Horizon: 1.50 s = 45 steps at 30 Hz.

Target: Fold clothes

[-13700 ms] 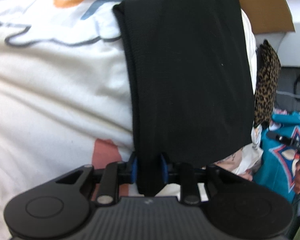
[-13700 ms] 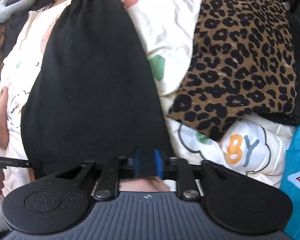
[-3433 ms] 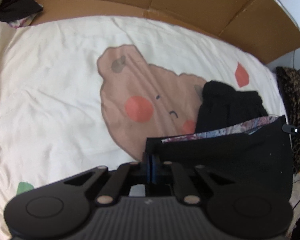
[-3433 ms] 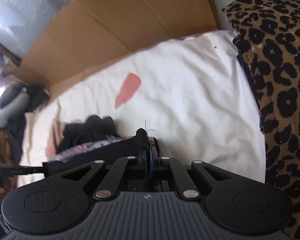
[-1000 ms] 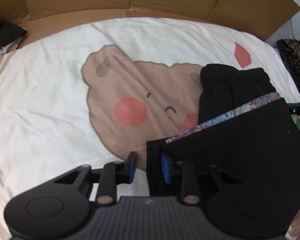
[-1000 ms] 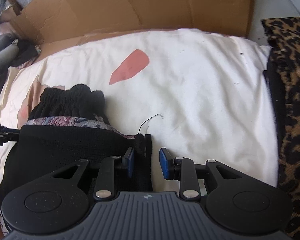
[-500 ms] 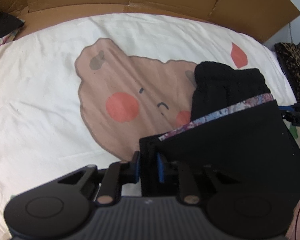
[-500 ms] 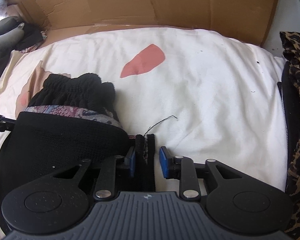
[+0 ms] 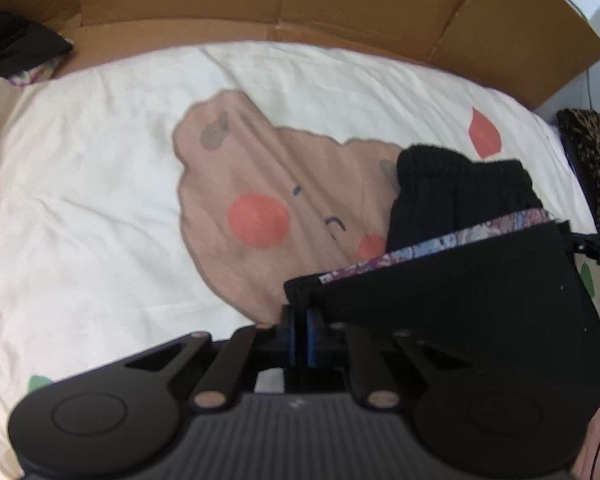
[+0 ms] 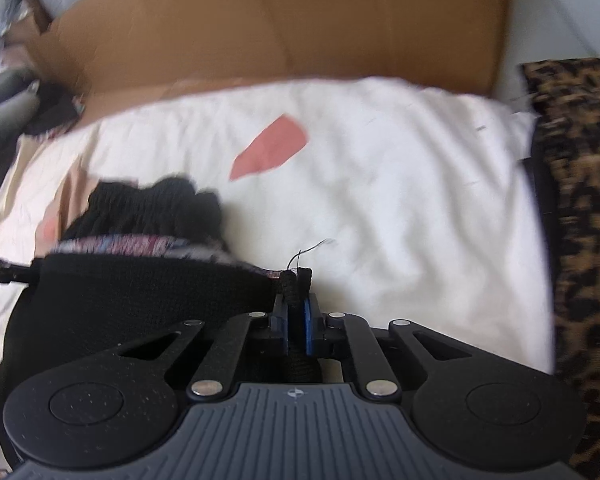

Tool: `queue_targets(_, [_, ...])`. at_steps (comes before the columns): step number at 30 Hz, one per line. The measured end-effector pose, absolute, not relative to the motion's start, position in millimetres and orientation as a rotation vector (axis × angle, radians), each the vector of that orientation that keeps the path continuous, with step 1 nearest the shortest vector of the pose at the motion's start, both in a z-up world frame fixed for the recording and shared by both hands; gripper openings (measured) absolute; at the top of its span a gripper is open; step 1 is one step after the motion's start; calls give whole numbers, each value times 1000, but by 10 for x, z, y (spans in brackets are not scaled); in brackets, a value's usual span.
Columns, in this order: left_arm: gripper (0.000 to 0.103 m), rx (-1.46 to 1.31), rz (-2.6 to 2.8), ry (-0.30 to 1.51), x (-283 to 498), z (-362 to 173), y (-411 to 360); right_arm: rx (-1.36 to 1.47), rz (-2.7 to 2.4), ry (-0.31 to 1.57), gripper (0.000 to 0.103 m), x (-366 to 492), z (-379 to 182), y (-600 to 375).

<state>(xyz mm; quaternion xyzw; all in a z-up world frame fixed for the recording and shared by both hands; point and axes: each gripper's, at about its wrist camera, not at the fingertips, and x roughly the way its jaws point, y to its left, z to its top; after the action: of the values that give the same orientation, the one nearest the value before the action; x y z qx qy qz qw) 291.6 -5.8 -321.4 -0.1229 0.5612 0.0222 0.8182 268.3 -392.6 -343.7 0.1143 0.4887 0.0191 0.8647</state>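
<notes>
Corners of the black garment (image 9: 460, 300) sit pinched in my left gripper (image 9: 301, 338) and right gripper (image 10: 296, 326); the thin bite, blurry here, might slip.

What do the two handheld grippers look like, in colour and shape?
Both the left gripper and the right gripper are matte black, with a ribbed grey body, two round discs at the sides, silver rivets on slanted link bars, and blue pads on the fingers.

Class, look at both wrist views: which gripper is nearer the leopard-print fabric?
Right. The right gripper grips the black garment's corner on the leopard-print fabric's side; the left gripper grips its far corner.
</notes>
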Motion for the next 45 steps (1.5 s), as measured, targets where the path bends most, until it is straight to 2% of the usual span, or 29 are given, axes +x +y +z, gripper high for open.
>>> queue_targets(10, [6, -246, 47, 1129, 2784, -2764, -49, 338, 20, 932, 5, 2424, -3093, -4094])
queue_targets(28, [6, -214, 23, 1038, 3021, -2448, -81, 373, -28, 860, 5, 2393, -2759, -4188])
queue_targets(34, [6, -180, 4, 1033, 3213, -2452, -135, 383, -61, 863, 5, 2436, -2761, -4265])
queue_targets(45, [6, -185, 6, 1082, 3458, -2766, -65, 403, -77, 916, 5, 2636, -2994, -4353])
